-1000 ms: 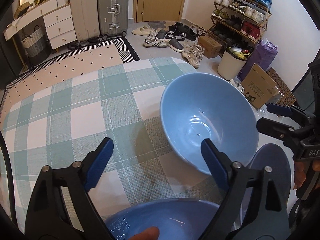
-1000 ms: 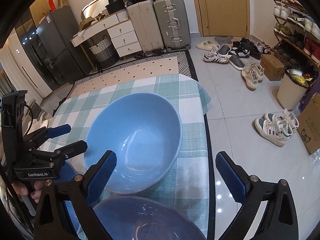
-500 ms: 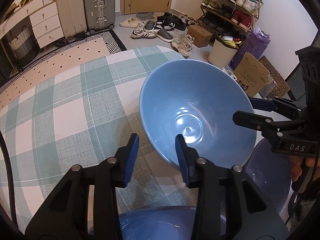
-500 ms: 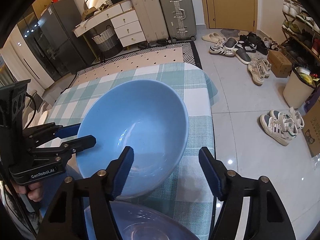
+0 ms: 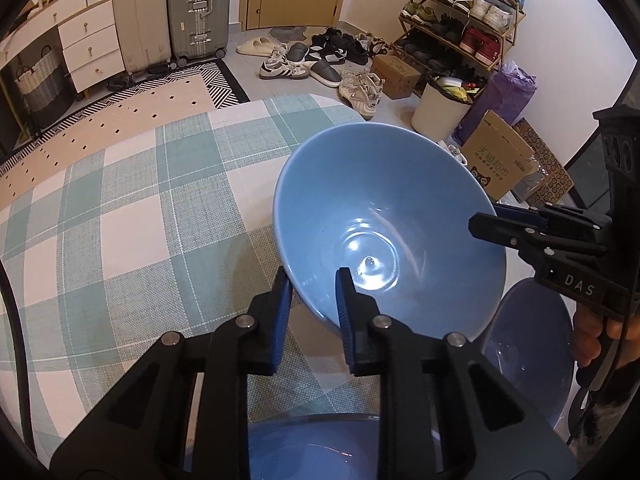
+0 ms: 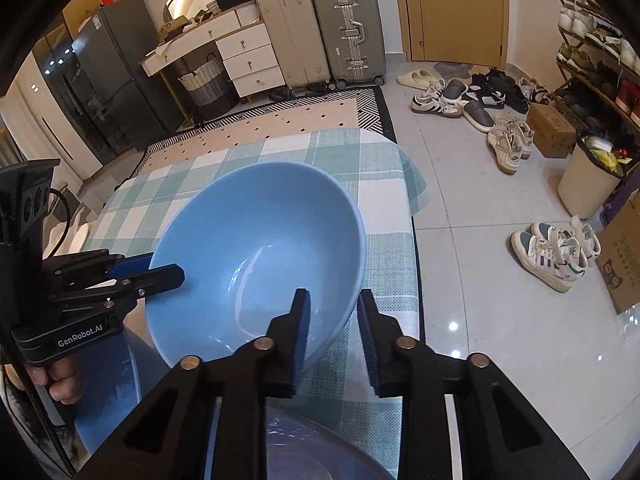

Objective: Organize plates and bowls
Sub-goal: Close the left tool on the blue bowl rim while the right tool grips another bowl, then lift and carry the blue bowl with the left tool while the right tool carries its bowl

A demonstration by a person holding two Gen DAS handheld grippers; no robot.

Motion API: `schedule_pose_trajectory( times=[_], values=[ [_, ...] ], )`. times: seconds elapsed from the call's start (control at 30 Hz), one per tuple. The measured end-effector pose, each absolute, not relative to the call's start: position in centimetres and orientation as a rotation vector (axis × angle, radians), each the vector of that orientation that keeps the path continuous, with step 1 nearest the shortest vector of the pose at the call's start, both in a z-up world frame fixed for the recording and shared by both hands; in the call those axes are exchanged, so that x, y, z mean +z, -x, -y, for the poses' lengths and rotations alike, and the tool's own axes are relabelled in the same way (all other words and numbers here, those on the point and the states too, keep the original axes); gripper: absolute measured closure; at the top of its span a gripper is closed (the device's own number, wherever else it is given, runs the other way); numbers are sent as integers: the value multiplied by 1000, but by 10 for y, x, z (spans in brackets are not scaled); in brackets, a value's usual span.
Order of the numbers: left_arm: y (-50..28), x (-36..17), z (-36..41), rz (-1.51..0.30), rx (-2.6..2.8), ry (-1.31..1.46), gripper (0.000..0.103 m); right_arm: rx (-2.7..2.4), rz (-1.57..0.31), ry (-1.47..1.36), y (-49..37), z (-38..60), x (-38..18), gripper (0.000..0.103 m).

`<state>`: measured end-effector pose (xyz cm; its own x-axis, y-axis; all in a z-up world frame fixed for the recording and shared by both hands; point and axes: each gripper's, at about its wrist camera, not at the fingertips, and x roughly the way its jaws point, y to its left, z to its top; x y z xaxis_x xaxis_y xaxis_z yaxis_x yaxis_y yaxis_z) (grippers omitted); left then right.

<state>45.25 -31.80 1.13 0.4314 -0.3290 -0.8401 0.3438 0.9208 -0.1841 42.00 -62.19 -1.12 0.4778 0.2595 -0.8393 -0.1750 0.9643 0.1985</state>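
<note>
Light blue bowl (image 5: 390, 228) tilted, centre-right of the left wrist view; centre-left in the right wrist view (image 6: 260, 256). Held off the checked tablecloth (image 5: 132, 208), rim gripped on two sides.

Left gripper (image 5: 312, 300) at lower centre of its own view, jaws narrow, clamped on the bowl's near rim: one blue pad outside the wall, the other inside the basin. Seen again at left edge of the right wrist view (image 6: 166, 270), tips meeting the bowl's left rim, a hand (image 6: 60, 384) below it on the handle.

Right gripper (image 6: 334, 320) at lower centre of its own view, jaws closing on the bowl's near-right rim: left pad inside against the wall, right pad outside it. Whether the outer pad touches cannot be told. Same gripper at right edge of the left wrist view (image 5: 486, 224), tips at the bowl's right rim, a hand (image 5: 596, 340) beneath.

Darker blue plate (image 5: 524, 344) at lower right, below the bowl. Second blue dish (image 5: 320, 452) at bottom edge, partly hidden behind the gripper body.

Beyond the table: suitcases (image 5: 196, 8) upper left, shoe rack (image 5: 460, 12) upper right.
</note>
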Motion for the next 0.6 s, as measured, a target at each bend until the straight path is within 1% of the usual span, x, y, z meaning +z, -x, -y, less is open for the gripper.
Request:
schedule_pose_trajectory(
  times=[0.17, 0.6],
  values=[
    [-450, 14, 316, -1035, -410, -20, 85, 255, -1034, -76, -420, 620, -11, 84],
    [-439, 38, 305, -979, -389, -11, 86, 270, -1009, -74, -413, 615, -1, 84]
  ],
)
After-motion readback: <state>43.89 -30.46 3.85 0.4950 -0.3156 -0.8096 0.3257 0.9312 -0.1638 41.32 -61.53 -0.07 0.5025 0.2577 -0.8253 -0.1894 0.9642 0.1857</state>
